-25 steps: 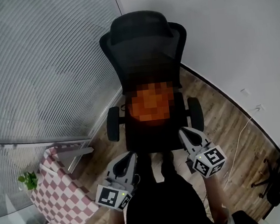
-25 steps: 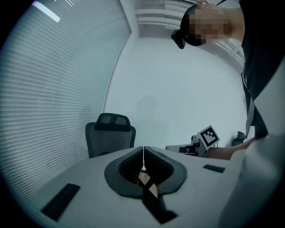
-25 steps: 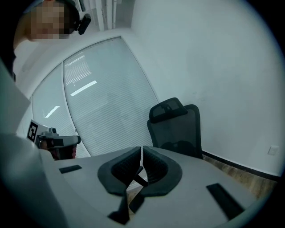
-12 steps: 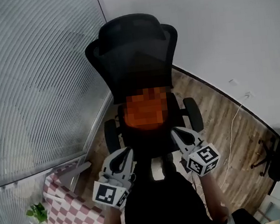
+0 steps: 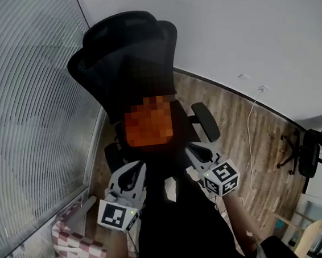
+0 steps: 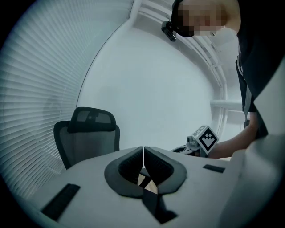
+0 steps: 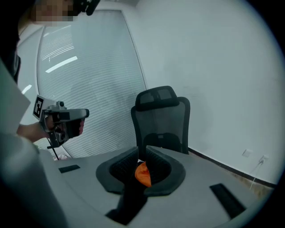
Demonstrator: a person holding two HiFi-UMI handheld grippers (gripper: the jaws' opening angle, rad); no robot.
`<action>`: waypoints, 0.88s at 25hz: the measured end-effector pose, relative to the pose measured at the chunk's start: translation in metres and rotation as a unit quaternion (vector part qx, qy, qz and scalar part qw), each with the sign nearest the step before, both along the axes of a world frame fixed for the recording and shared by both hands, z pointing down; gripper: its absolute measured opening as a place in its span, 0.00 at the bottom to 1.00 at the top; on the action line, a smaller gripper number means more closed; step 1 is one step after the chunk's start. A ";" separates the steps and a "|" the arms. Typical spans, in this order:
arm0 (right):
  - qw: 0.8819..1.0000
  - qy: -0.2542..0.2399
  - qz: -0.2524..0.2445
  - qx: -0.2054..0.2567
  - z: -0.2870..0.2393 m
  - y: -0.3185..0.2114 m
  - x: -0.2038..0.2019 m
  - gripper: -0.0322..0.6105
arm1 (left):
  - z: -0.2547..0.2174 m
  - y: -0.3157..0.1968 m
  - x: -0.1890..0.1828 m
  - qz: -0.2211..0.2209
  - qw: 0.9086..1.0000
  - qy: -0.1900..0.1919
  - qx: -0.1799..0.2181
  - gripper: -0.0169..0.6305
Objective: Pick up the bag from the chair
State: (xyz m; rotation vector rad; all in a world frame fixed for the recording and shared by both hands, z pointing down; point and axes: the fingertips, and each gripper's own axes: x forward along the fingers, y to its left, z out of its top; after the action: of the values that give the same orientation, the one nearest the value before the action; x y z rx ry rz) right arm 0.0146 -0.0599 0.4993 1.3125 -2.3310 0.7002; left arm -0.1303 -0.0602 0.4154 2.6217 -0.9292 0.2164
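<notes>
On the head view, the black mesh chair [image 5: 126,66] stands in front of me, between the slatted blinds [image 5: 27,111] on its left and the white wall [image 5: 241,25] behind it. The bag [image 5: 149,127] sits on the chair's seat as an orange shape, against the foot of the backrest; I cannot make out its details. Both grippers are held low, just short of the seat's front edge and apart from the bag. The left gripper [image 5: 132,168] is at the seat's left corner and the right gripper [image 5: 193,151] is beside the right armrest. The floor is wood plank [image 5: 236,140], with a red-and-white checked cloth [image 5: 76,252] at lower left and a second dark chair [image 5: 306,153] far right.

The left gripper view shows its jaws pressed together along a thin seam, with nothing between them. The chair's backrest rises beyond them to the left.

In the right gripper view the jaws stand slightly apart, having just been opening. They grip nothing. Through the narrow gap I see the orange bag lying on the seat beyond, with the chair's backrest upright behind it.
</notes>
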 end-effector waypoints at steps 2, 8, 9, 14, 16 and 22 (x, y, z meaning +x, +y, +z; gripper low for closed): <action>1.000 -0.007 0.003 -0.029 0.016 -0.001 0.005 0.16 | 0.002 -0.002 0.002 0.001 1.000 0.001 -0.007 0.08; 0.998 -0.008 -0.014 -0.065 0.057 -0.016 0.010 0.19 | 0.002 -0.009 0.002 -0.019 1.000 -0.013 -0.011 0.08; 0.997 -0.007 -0.021 -0.073 0.064 -0.020 0.010 0.20 | -0.003 -0.009 0.006 -0.025 1.000 -0.010 -0.016 0.08; 0.995 0.017 -0.054 -0.088 0.097 -0.046 0.024 0.25 | -0.003 -0.005 0.043 -0.041 0.998 -0.012 -0.036 0.08; 0.994 0.044 -0.067 -0.074 0.109 -0.062 0.030 0.25 | 0.005 -0.008 0.054 -0.054 0.997 -0.013 -0.050 0.08; 0.987 0.088 -0.118 -0.069 0.166 -0.103 0.036 0.31 | 0.034 -0.026 0.079 -0.084 0.992 -0.033 -0.088 0.08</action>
State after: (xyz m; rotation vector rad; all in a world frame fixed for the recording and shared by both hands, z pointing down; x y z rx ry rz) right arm 0.0502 -0.1627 0.6651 0.9751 -2.2054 0.6309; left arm -0.0510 -0.0859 0.4490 2.3740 -1.0955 0.3277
